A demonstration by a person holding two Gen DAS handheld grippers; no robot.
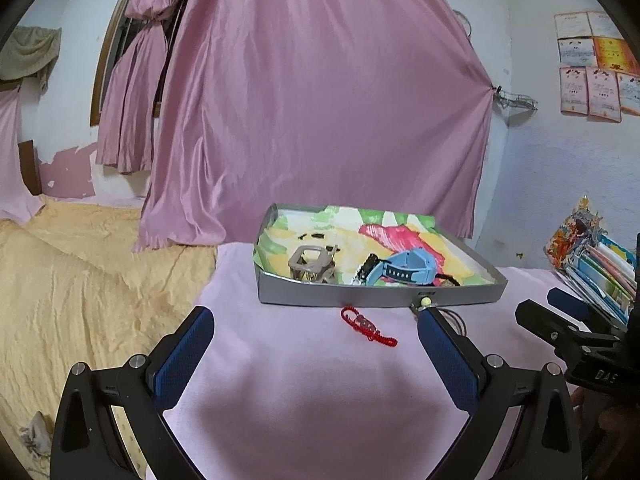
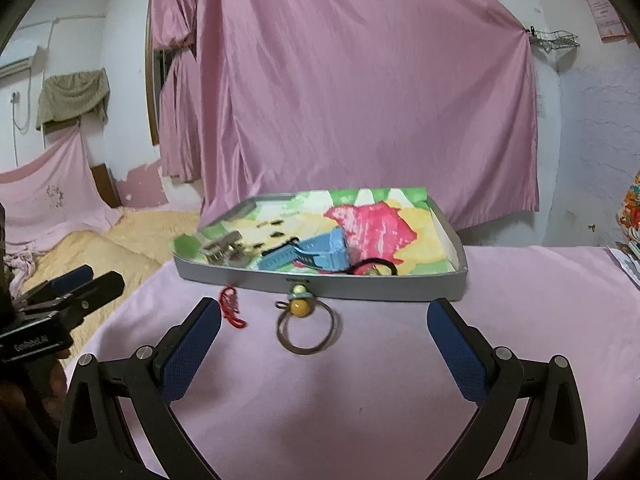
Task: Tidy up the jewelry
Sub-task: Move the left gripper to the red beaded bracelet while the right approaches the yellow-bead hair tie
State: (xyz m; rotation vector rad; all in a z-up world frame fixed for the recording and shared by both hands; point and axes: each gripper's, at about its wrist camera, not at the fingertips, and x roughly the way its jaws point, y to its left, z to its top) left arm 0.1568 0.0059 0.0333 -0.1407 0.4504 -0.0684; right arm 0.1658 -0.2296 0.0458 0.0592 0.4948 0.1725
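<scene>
Both the left gripper and the right gripper hover spread wide and empty before the shallow grey cardboard tray. Just in front of its near wall lie a red knotted cord bracelet and a thin brown hair-tie ring with a yellow bead. Likely next: pinching one and lifting it into the tray.

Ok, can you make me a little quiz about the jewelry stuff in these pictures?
1. True or false: the blue watch lies inside the tray.
2. Which piece lies on the pink cloth nearest the right hand-held gripper? A) the red cord bracelet B) the hair tie with a yellow bead C) the silver watch
3. Fill in: both hand-held grippers, left included, are ____.

Key: 1 true; 2 B; 3 open.
</scene>
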